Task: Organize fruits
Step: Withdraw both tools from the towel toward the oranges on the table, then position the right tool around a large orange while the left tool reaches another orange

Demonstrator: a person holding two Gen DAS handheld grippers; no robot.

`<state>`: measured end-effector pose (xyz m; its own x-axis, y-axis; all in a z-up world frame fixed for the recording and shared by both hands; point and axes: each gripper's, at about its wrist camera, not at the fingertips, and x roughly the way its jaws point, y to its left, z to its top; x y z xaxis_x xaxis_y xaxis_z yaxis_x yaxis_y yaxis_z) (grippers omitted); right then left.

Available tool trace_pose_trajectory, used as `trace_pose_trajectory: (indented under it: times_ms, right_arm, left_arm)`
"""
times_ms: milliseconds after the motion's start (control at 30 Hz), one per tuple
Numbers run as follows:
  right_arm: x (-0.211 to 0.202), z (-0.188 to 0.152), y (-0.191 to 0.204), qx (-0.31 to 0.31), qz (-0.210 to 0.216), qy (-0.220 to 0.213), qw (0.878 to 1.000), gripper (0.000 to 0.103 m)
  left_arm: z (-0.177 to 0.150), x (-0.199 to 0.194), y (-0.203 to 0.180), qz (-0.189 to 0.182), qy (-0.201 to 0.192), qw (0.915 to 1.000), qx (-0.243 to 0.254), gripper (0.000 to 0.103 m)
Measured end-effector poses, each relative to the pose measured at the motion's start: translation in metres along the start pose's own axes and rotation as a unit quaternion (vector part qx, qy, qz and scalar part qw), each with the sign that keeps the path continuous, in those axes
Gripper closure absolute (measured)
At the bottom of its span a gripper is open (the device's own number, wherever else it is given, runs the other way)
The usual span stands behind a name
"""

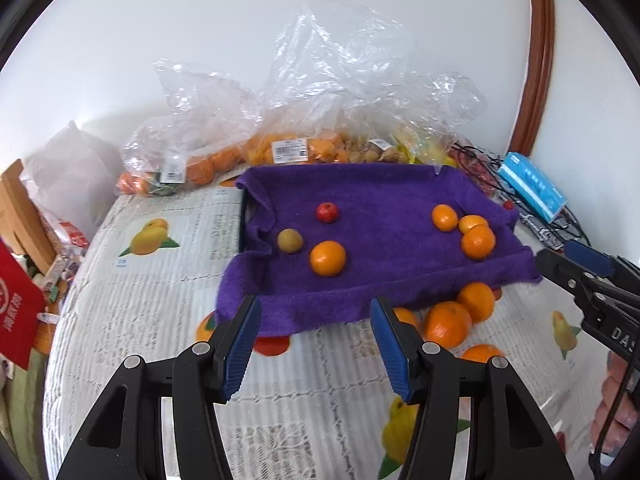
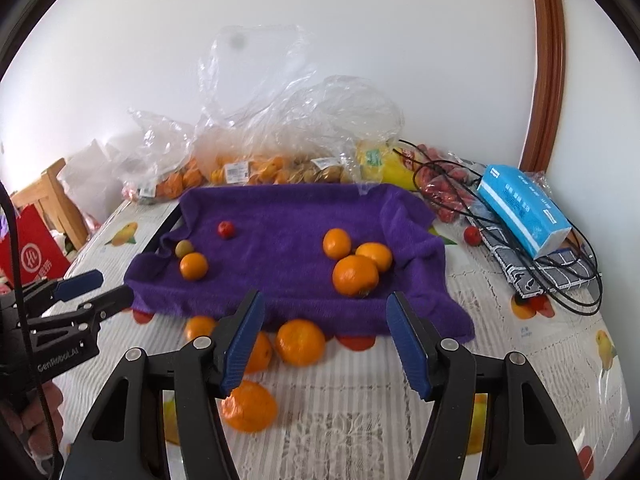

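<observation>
Right wrist: oranges (image 2: 300,342) seemingly touch towel (image 2: 280,248) edge.

On the purple towel (image 2: 288,240), a small red fruit (image 2: 226,229), a brownish-green one (image 2: 184,248) and an orange (image 2: 193,266) lie near its left edge; three oranges (image 2: 355,275) cluster toward its right side, touching. Four more oranges (image 2: 300,342) lie on the tablecloth (image 2: 500,340) just off the towel's near edge.
</observation>
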<state>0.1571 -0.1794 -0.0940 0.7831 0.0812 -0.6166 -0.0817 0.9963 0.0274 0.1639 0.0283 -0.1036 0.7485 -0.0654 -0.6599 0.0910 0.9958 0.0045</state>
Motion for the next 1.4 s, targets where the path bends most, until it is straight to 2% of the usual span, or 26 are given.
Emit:
trace_pose_trajectory:
  times_ms: [167, 300, 433, 833, 1000, 1167, 1400]
  right_arm:
    - [0.006, -0.02, 0.006, -0.003, 0.019, 0.013, 1.0, 0.046]
    - [0.022, -0.03, 0.004, 0.006, 0.027, 0.036, 0.999, 0.06]
    - [0.038, -0.033, 0.004, 0.012, 0.045, 0.056, 0.997, 0.063]
    - [0.076, -0.033, 0.005, 0.001, 0.055, 0.087, 0.995, 0.063]
    - [0.089, -0.033, 0.01, -0.025, 0.049, 0.103, 0.993, 0.061]
    - [0.092, -0.032, 0.001, -0.005, 0.057, 0.098, 0.994, 0.061]
    - [0.075, -0.034, -0.015, -0.017, 0.032, 0.074, 0.997, 0.061]
  left_arm:
    - [-0.012, 0.003, 0.016, -0.003, 0.023, 0.9993, -0.03, 0.049]
    - [-0.02, 0.005, 0.026, -0.009, 0.034, 0.9985, -0.042, 0.049]
    - [-0.024, 0.008, 0.031, -0.012, 0.035, 0.9981, -0.049, 0.047]
    - [-0.021, 0.027, 0.028, -0.026, 0.049, 0.9973, -0.048, 0.047]
    - [-0.02, 0.034, 0.024, -0.034, 0.055, 0.9967, -0.048, 0.047]
    - [-0.02, 0.038, 0.018, -0.055, 0.058, 0.9956, -0.048, 0.047]
    - [-0.018, 0.045, -0.004, -0.084, 0.06, 0.9944, -0.026, 0.047]
